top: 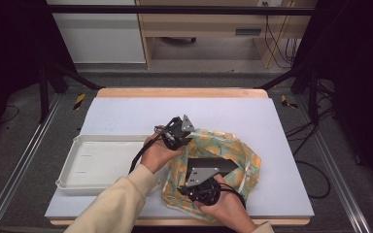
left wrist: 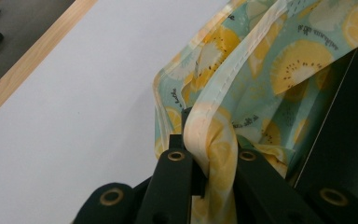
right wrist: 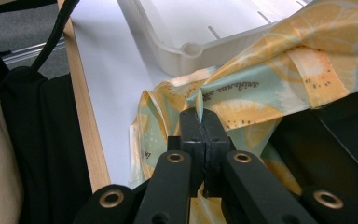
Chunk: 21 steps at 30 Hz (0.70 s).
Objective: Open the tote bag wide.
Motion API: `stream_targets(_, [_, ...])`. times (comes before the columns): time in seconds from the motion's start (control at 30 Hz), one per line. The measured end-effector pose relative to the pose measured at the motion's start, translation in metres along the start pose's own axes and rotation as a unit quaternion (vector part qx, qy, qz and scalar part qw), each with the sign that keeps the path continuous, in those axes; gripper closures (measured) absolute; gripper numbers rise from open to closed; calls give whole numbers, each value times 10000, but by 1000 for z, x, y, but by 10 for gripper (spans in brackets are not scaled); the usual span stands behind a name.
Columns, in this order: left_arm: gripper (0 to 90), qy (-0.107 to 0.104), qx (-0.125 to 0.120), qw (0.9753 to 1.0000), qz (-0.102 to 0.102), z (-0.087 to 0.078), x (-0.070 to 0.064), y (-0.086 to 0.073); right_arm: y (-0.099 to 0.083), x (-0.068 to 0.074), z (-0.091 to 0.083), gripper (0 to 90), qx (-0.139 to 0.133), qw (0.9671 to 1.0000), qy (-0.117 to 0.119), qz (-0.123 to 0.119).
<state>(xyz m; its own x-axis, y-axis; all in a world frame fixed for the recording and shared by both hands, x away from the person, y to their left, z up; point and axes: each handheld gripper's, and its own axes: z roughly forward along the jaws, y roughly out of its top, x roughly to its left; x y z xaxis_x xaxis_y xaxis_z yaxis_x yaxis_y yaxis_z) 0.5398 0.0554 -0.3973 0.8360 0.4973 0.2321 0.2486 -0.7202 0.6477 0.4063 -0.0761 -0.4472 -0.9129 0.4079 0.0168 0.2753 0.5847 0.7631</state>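
Two hands work a fruit-print cloth (top: pixel 223 160) at the near edge of a white-topped table (top: pixel 126 116). Closest to the camera, the right gripper (top: pixel 201 187) is clamped on a fold of the cloth near the table's front edge; in the right gripper view its jaws meet tightly on the fabric (right wrist: pixel 242 107), with the wooden table edge (right wrist: pixel 91 154) just to one side. Farther in, the left gripper (top: pixel 177 133) has its jaws closed on a stitched hem; the left gripper view shows the pale binding (left wrist: pixel 214 149) bunched between them. Between the grippers the cloth lies crumpled, yellow citrus slices on pale green, with a dark lining showing at its middle. Beside the cloth on the left lies an empty white tray (top: pixel 77 167), its corner touching the fabric.
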Motion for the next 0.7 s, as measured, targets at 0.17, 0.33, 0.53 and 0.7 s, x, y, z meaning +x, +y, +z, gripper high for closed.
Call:
stream_targets(0.17, [888,30,105,9999,-20,6,1,-8,-2,0,5,900,39,10000,18,36])
stream_targets(0.33, [885,-18,322,9995,-27,16,2,-15,-4,-1,11,898,75,9999,68,54])
stream_targets(0.53, [880,-29,615,9981,45,26,2,-18,-6,-2,15,895,187,9997,107,103])
stream_targets(0.7, [880,-32,819,9966,49,32,2,-20,-8,-3,18,892,310,9993,113,178])
